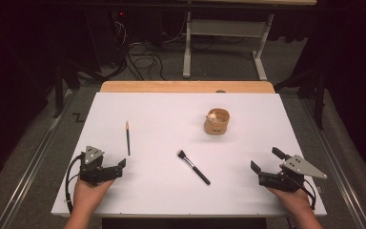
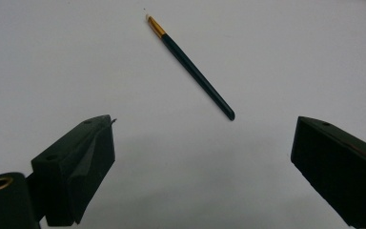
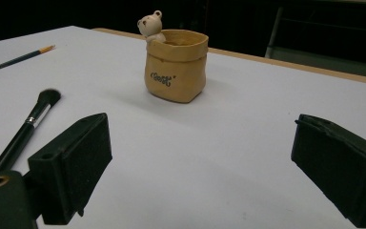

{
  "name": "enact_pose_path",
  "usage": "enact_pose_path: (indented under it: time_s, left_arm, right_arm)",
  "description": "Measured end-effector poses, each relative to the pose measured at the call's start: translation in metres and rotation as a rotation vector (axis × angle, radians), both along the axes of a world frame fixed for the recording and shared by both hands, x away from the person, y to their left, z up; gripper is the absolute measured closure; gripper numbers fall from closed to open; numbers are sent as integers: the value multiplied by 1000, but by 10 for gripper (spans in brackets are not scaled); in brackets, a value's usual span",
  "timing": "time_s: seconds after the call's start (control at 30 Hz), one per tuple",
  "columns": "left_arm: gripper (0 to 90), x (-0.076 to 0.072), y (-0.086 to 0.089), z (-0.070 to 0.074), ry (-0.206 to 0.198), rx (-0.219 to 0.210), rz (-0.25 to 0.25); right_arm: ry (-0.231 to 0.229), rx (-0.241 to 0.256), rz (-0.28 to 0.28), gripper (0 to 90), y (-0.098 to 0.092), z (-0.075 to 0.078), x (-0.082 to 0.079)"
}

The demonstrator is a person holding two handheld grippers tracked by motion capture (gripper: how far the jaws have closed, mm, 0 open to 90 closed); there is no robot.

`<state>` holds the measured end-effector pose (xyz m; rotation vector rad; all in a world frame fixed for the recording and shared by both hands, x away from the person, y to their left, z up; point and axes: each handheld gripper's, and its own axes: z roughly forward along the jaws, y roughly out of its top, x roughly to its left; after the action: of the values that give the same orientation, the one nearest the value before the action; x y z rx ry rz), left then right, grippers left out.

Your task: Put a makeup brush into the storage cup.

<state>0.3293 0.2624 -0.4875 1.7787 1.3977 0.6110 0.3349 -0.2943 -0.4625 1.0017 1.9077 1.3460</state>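
Observation:
A dark green pencil point(image 1: 127, 138) with a gold ferrule lies on the white table point(image 1: 171, 109) at left centre; in the left gripper view this pencil point(image 2: 193, 69) lies slantwise just beyond the jaws. A black makeup brush point(image 1: 194, 167) rests near the table's middle. A tan bag-shaped holder point(image 1: 217, 122) with a small bear figure point(image 3: 151, 25) on its rim stands upright at right centre. My left gripper point(image 1: 117, 168) is open and holds nothing, close to the pencil's near end. My right gripper point(image 1: 266, 160) is open too, pointed toward the holder point(image 3: 175, 64), with the brush point(image 3: 25, 128) to its left.
A wooden strip point(image 1: 186, 87) runs along the table's far edge. Beyond it stands a white metal frame point(image 1: 187, 47), with cables point(image 1: 143, 59) on the dark floor. The person's hands rest near the table's front edge.

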Motion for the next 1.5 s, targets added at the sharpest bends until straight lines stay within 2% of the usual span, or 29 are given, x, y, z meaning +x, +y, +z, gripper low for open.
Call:
enact_pose_path:
  time_s: [0.13, 0.17, 0.23, 0.27, 0.3, 0.4, 0.5, 0.57, 0.6, 0.73, 0.83, 0.97, 1.1, 1.2, 1.27, 1.4, 1.5]
  left_arm:
    - [111, 1, -1, 2, 23, -16, 16]
    - [154, 2, -2, 3, 30, -11, 13]
    - [159, 3, -4, 4, 45, 10, 7]
    - [159, 6, -7, 6, 78, 16, 2]
    - [159, 6, -7, 6, 78, 16, 2]
    - [159, 13, -10, 12, 134, 26, 9]
    - [165, 17, -12, 15, 153, 30, 13]
    - [167, 25, -17, 21, 195, 70, 14]
    - [168, 25, -17, 21, 195, 70, 14]
    - [184, 41, -19, 33, 257, 89, 35]
    - [214, 48, -19, 40, 276, 80, 57]
    - [253, 52, -20, 44, 296, 80, 49]
    - [292, 62, -24, 45, 346, 90, 35]
    - [298, 66, -27, 46, 360, 95, 35]
    - [304, 73, -31, 45, 389, 106, 33]
    - [288, 82, -37, 46, 410, 128, 52]
    - [288, 87, -40, 46, 410, 124, 66]
  right_arm:
    - [-16, -25, -7, 66, 1, 2, -1]
    - [-30, -45, -8, 66, 0, 4, -1]
    - [-35, -41, -2, 66, 0, 5, -1]
    - [-40, -36, 3, 66, -1, 8, -1]
    - [-40, -36, 3, 66, -1, 8, -1]
    - [-35, -38, 22, 66, -4, 8, -1]
    - [-30, -37, 25, 66, -7, 6, -1]
    - [-29, -18, 23, 66, -12, 4, -1]
    - [-29, -18, 23, 66, -12, 4, -1]
    - [-23, -8, 35, 66, -11, 0, 1]
    - [-21, -9, 39, 66, -10, 0, 1]
    - [-25, -9, 43, 66, -10, 1, 0]
    - [-25, -4, 41, 66, -10, 1, 0]
    - [-23, -2, 42, 66, -10, 1, 0]
    - [-24, -2, 43, 66, -10, 1, 0]
    - [-21, 2, 40, 66, -10, 2, 0]
    - [-20, 5, 40, 65, -10, 2, -1]
